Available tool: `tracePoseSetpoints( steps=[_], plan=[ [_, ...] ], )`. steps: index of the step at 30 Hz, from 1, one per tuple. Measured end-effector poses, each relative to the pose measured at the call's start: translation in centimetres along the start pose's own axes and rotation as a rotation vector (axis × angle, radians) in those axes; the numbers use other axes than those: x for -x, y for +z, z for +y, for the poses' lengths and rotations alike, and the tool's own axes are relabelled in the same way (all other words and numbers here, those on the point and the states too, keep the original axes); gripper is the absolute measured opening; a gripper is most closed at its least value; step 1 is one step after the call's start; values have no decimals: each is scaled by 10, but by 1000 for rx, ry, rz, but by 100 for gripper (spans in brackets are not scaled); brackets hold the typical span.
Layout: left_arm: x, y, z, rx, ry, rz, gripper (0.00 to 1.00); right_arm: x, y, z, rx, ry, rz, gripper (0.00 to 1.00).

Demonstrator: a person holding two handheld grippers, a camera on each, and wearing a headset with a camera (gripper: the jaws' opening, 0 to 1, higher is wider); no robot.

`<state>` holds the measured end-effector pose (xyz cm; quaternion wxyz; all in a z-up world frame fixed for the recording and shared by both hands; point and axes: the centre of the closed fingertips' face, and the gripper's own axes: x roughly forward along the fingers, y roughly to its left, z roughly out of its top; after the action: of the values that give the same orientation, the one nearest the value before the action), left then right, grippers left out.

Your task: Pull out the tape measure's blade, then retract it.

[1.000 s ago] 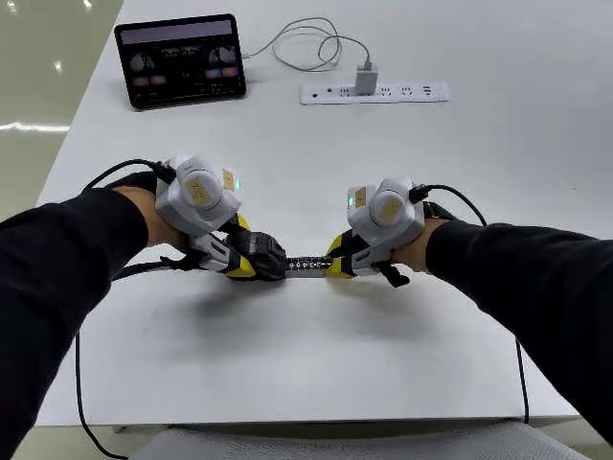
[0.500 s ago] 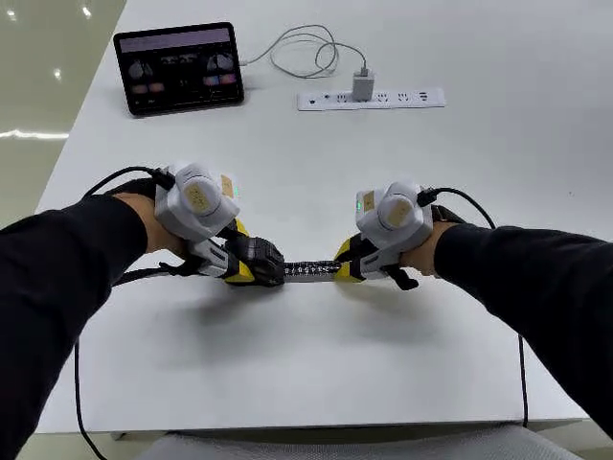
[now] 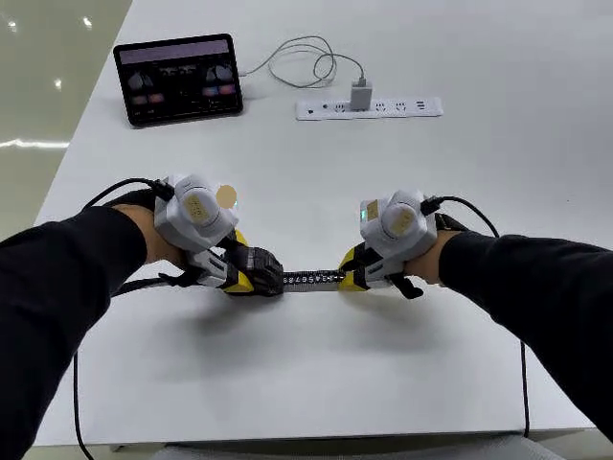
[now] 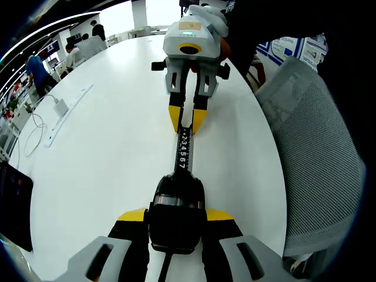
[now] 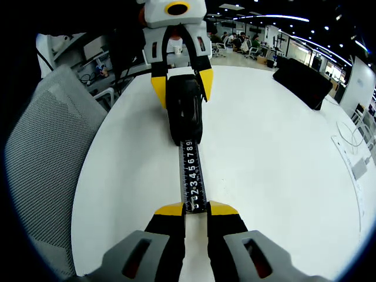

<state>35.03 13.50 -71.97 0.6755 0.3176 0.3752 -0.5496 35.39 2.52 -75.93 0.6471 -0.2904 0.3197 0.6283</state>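
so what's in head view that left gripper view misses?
Head view adds the sleeves, the tablet with its screen lit, and the left gripper seen from outside. Left gripper view adds people at far tables. Shared: tape measure in the left gripper, blade out to the right gripper, which pinches its tip, and the power strip.

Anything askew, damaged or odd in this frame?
Nothing stands out. The blade runs straight and unkinked from the case, clamped in the left gripper, to the right gripper pinching its tip.
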Motion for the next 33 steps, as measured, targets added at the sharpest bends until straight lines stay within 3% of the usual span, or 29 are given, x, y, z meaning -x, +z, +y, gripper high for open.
tracePoseSetpoints(
  steps=[33],
  plan=[
    [0, 2, -1, 2, 1, 1, 30, 18, -21, -5, -25, -9, 18, 8]
  ],
)
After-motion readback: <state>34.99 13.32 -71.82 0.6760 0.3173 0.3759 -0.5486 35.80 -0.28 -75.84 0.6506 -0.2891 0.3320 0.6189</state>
